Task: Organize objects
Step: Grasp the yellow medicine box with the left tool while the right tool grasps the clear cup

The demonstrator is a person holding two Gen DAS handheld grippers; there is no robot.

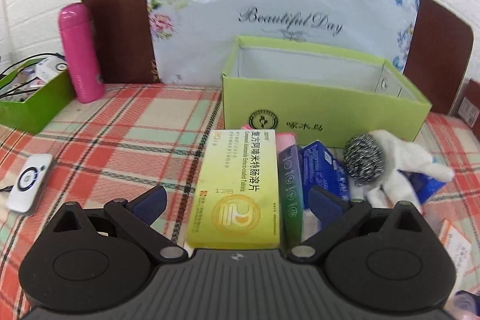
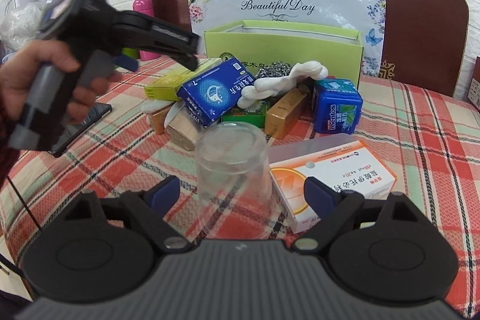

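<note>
A: My left gripper (image 1: 237,197) is spread around the yellow-green cardboard tablet box (image 1: 237,191), pads not touching. Risk: closing skewed nudges the adjacent green-purple carton (image 1: 290,185).

B: My right gripper (image 2: 240,194) is spread around the inverted clear plastic cup (image 2: 232,170). Risk: the thin wall buckles or slips.

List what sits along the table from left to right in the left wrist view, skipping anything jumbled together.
Green tray → white charger puck → pink flask → yellow medicine box → steel scourer → white glove. The open green box stands behind the pile.
</note>
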